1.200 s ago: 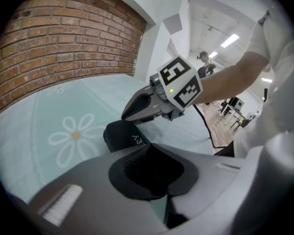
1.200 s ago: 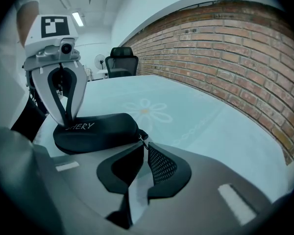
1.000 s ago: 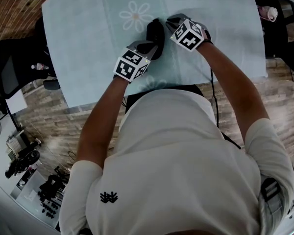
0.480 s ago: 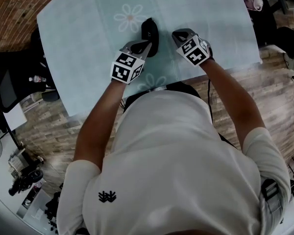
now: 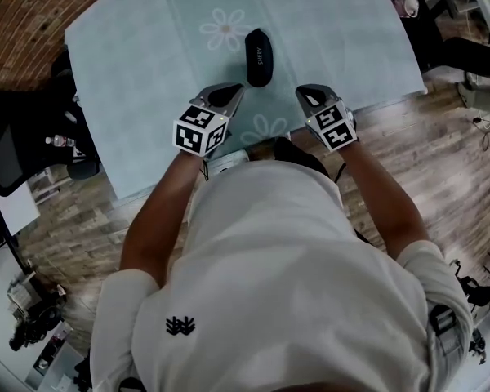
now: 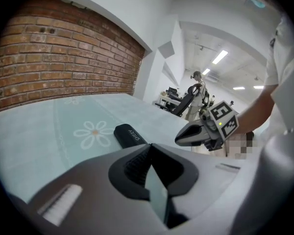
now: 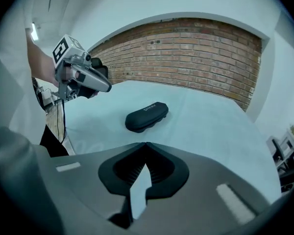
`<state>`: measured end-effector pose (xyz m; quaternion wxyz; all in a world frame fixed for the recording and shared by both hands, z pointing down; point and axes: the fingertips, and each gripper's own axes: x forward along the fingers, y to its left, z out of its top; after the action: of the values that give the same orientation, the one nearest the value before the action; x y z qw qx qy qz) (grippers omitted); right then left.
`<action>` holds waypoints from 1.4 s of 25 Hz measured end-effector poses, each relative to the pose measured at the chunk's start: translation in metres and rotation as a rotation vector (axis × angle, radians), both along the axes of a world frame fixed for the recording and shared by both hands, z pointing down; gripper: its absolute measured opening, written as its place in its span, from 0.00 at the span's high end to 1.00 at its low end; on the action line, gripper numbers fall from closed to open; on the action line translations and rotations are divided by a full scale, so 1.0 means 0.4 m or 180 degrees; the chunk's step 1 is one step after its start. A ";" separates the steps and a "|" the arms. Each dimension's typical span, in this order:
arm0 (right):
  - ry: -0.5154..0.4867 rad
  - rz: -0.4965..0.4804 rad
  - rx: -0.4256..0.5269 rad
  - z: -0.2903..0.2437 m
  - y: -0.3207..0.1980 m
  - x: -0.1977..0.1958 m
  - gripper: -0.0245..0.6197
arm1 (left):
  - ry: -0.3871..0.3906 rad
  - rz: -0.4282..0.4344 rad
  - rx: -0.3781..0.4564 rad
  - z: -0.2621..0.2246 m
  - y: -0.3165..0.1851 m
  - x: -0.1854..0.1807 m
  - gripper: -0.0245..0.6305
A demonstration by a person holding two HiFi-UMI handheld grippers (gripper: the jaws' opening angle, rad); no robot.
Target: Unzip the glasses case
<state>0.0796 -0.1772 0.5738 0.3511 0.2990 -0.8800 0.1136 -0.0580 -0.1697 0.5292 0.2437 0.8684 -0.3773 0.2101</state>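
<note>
The black zipped glasses case (image 5: 259,56) lies alone on the pale blue-green tablecloth (image 5: 147,72), beside a printed daisy. Both grippers hover near the table's front edge, well short of the case. My left gripper (image 5: 231,93) sits to the case's lower left, its jaws shut and empty. My right gripper (image 5: 307,94) sits to its lower right, also shut with nothing in it. The left gripper view shows the case (image 6: 130,135) ahead and the right gripper (image 6: 206,129) beyond it. The right gripper view shows the case (image 7: 146,116) ahead with the left gripper (image 7: 83,75) at its left.
A black office chair (image 5: 24,141) stands left of the table, and more chairs (image 5: 429,19) stand off its far right corner. A red brick wall (image 7: 196,58) runs behind the table. Wood-look floor surrounds it.
Both grippers have drawn back from the case toward the table's front edge. The case, earlier between them, now lies free on the cloth.
</note>
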 end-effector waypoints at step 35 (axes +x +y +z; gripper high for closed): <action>-0.0335 0.0531 0.0208 -0.218 0.506 -0.128 0.96 | 0.0402 0.0143 0.0222 -0.131 0.474 -0.233 0.88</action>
<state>0.0284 0.0254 0.4868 0.2837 0.3761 -0.8726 0.1292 -0.1513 0.0198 0.4768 0.2317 0.8961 -0.3487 0.1470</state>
